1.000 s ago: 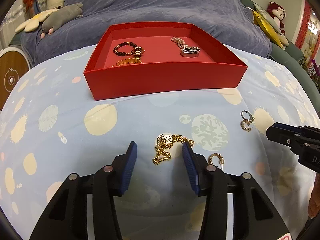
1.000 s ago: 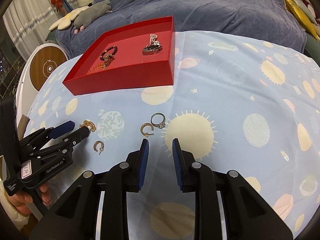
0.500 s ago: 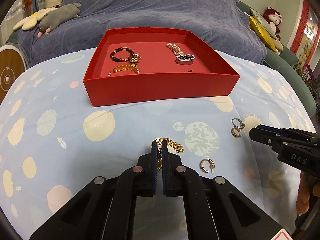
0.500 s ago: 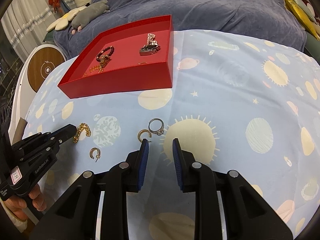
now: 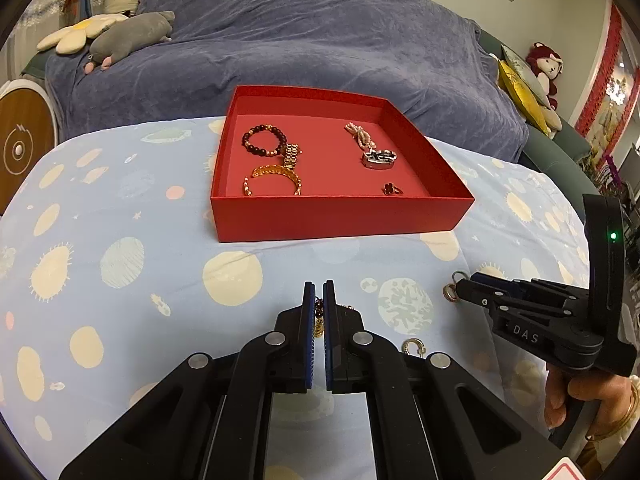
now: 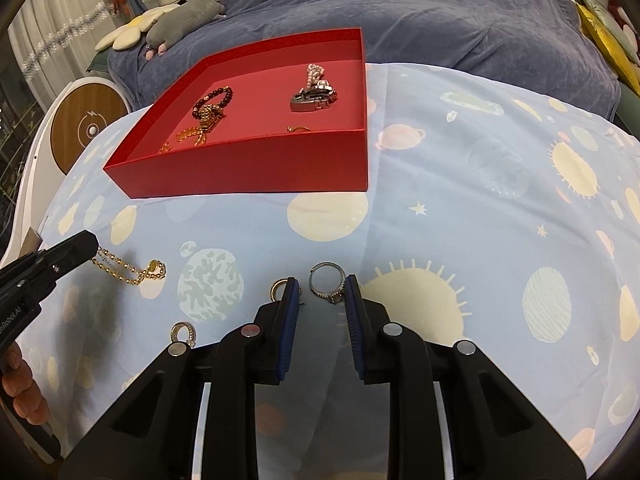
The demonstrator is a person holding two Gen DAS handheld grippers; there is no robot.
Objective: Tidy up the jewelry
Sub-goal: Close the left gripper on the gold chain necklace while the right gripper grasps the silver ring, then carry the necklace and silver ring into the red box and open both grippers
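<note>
Gold chain trailing sideways from L gripper

A gold chain bracelet hung from the pinched left tongs, its free end trailing on the counter's planet-print cloth. A silver stone-set ring lay flat between the right tongs' fingers, a gold hoop earring just outside them and another nearer. The red tray held a dark bead bracelet, gold bangle, pearl strand, watch and small ring.
</note>
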